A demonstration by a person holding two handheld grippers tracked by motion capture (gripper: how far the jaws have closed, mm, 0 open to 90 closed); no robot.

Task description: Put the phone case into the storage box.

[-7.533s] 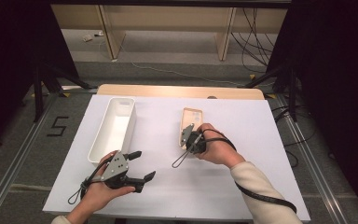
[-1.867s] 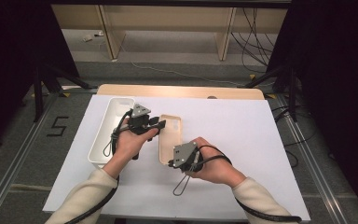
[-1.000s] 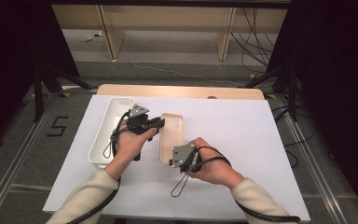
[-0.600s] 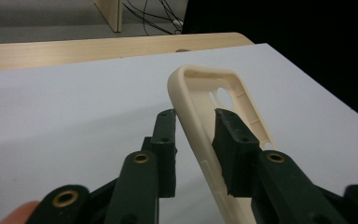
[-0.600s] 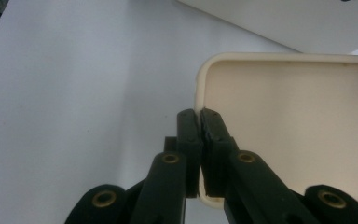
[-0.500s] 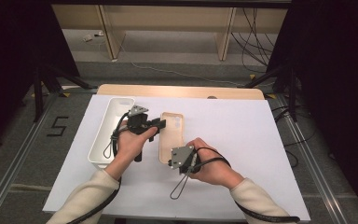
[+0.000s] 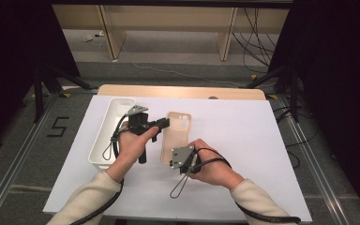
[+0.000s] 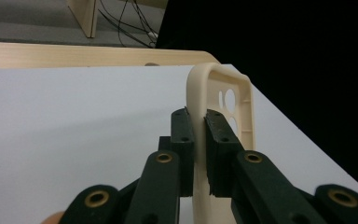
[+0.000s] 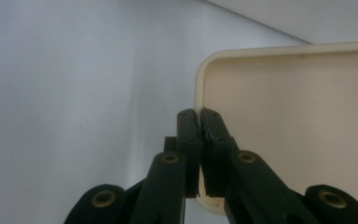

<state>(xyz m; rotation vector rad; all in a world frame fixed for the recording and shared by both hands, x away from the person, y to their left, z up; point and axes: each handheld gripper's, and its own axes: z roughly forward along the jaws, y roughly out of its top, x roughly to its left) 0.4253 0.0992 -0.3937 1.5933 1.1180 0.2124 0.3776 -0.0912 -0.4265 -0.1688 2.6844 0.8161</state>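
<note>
A beige phone case [image 7: 178, 129] lies in the middle of the white table, open side up, with its camera cut-outs at the far end. My left gripper [image 7: 163, 125] reaches in from the left. Its jaws have just been closing and now clamp the case's side wall [image 8: 242, 107], one pad inside and one outside. My right gripper [image 7: 171, 161] is shut on the rim at the case's near end [image 9: 298, 121], beside a rounded corner. In the left gripper view my gripper [image 8: 198, 119] pinches the upright wall. In the right gripper view my gripper [image 9: 199, 116] pinches the thin rim.
A long white tray [image 7: 104, 140] stands to the left of the case, close beside my left hand. The white table cover [image 7: 253, 140] stretches to the right. A wooden table edge [image 7: 183, 91] runs along the far side. Cables trail from both grippers.
Since the oldest frame the case has moved from right of centre toward the tray, and my left hand has come up from the near edge to its side. Both hands barely shifted in the last second.
</note>
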